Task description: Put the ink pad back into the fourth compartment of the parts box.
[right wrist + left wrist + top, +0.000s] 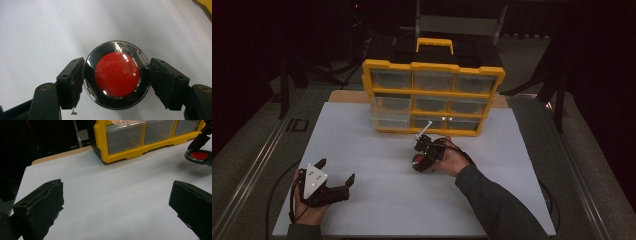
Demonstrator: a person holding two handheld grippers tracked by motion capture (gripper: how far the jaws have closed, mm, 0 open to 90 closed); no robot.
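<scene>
The right gripper (116, 75) is pinching a round black disc with a red middle (117, 74). Its two black jaws press on the disc from both sides, and a shiny clear cover sits over the red part. It may be a push button or a small lid; the view does not make that plain. In the high view the right gripper (422, 159) holds the disc (418, 161) over the white table mat (377, 150), just in front of the yellow drawer box (432, 97). The box has three rows of clear little drawers and a yellow handle on top.

The left gripper (337, 172) is low on the left side of the mat, well apart from the box and the disc. Its jaws are spread wide with only bare mat between them. In the left gripper view the disc (200, 156) hangs far off at the right edge, near the box (140, 142).
</scene>
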